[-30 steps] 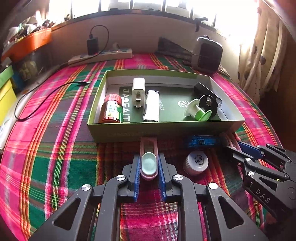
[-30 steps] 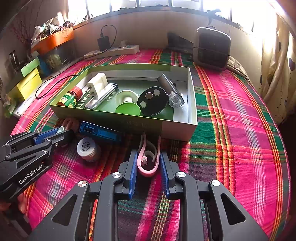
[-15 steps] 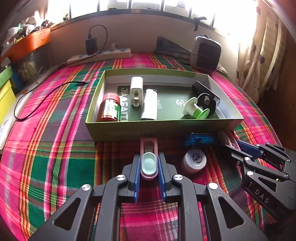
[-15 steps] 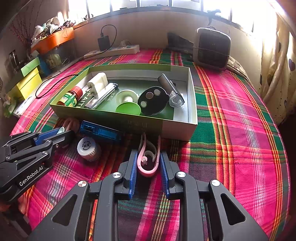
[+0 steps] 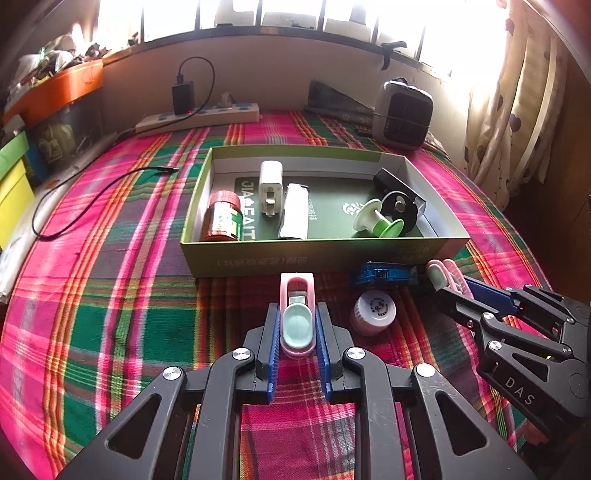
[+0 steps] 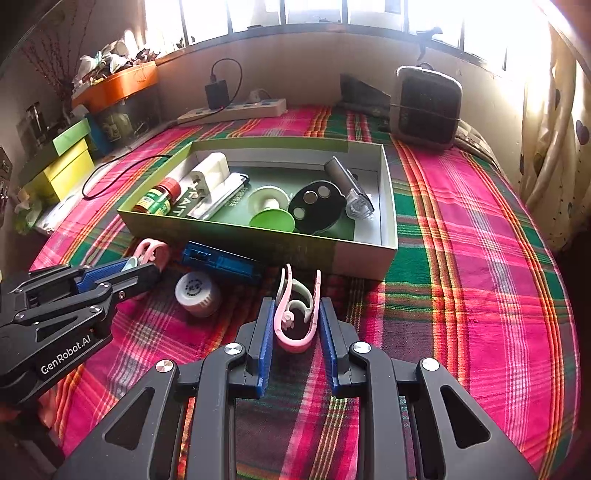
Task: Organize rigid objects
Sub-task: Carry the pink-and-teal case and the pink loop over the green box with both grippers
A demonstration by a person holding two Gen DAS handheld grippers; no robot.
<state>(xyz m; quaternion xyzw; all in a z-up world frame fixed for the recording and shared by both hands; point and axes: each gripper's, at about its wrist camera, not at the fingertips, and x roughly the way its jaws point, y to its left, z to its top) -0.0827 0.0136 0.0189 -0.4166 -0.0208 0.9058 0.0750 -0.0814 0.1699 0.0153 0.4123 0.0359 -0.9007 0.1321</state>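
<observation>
This looks like a room in a home. A plaid cloth [image 5: 110, 295] covers a bed by a sunny window [image 6: 314, 11], with curtains [image 5: 517, 110] and a power strip [image 5: 199, 118].

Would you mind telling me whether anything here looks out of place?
Nothing looks spilled or damaged. A blue case and a white round lid lie on the cloth outside the green box, and each gripper grips a pink clip.
</observation>
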